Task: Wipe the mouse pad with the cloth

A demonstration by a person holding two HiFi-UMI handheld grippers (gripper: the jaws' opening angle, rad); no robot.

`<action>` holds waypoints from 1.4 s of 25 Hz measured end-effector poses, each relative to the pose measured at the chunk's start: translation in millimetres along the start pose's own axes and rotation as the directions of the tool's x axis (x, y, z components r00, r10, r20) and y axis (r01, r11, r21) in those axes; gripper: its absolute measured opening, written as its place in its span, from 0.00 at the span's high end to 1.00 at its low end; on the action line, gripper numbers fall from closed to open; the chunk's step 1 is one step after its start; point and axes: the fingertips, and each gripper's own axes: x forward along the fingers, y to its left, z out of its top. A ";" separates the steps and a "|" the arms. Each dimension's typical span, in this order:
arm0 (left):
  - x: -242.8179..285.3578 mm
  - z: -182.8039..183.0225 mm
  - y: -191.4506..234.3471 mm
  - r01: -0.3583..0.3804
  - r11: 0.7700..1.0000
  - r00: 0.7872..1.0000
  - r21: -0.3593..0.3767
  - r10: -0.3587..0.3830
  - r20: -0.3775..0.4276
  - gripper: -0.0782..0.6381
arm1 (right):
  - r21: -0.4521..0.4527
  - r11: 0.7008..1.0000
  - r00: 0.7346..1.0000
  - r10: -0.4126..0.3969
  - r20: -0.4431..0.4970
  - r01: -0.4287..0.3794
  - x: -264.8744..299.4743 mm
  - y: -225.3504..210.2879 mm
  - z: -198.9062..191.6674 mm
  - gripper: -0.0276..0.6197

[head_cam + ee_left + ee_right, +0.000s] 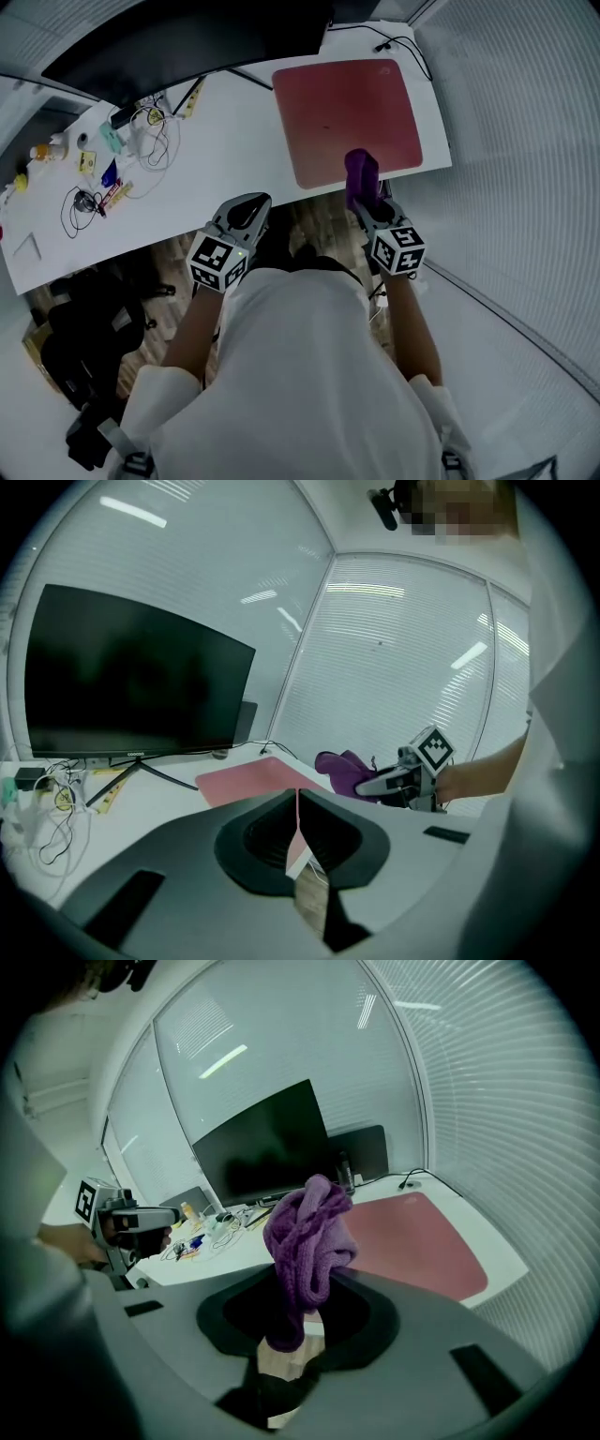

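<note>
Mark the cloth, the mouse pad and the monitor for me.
cloth [307, 1241], right gripper view, middle of the bunched purple fabric.
mouse pad [352, 117], head view, centre of its red surface.
monitor [131, 677], left gripper view, middle of the dark screen.

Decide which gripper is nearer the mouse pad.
Right. The right gripper, holding the cloth, is at the near edge of the pad; the left gripper is by the front edge of the desk, farther left.
</note>
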 end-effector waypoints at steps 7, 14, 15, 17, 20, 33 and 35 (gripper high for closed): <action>11.0 -16.9 35.2 0.016 0.999 0.999 -0.040 -0.018 -0.041 0.86 | 0.005 1.000 0.995 0.017 -0.102 -0.017 66.6 8.9 -12.8 0.77; 17.6 -38.6 57.5 0.037 0.996 0.996 -0.079 -0.043 -0.080 0.86 | -0.010 0.999 0.971 0.048 -0.235 -0.052 125.0 27.1 -48.8 0.77; 18.3 -42.1 61.6 0.035 0.996 0.995 -0.085 -0.042 -0.085 0.86 | -0.012 0.998 0.966 0.053 -0.253 -0.058 132.3 29.0 -54.7 0.77; 17.7 -48.6 69.9 0.027 0.995 0.995 -0.098 -0.037 -0.094 0.86 | -0.006 0.998 0.956 0.063 -0.286 -0.068 145.1 32.9 -65.3 0.77; 14.1 -57.3 81.5 0.013 0.993 0.994 -0.116 -0.026 -0.109 0.86 | -0.002 0.997 0.943 0.067 -0.327 -0.072 160.4 36.3 -77.5 0.77; 9.1 -76.9 86.8 -0.008 0.990 0.991 -0.140 -0.012 -0.136 0.86 | -0.012 0.996 0.890 0.074 -0.449 -0.089 200.1 28.6 -115.2 0.77; 10.2 -77.6 83.8 -0.010 0.990 0.990 -0.142 -0.010 -0.140 0.86 | -0.014 0.995 0.886 0.078 -0.457 -0.095 202.9 26.6 -117.6 0.77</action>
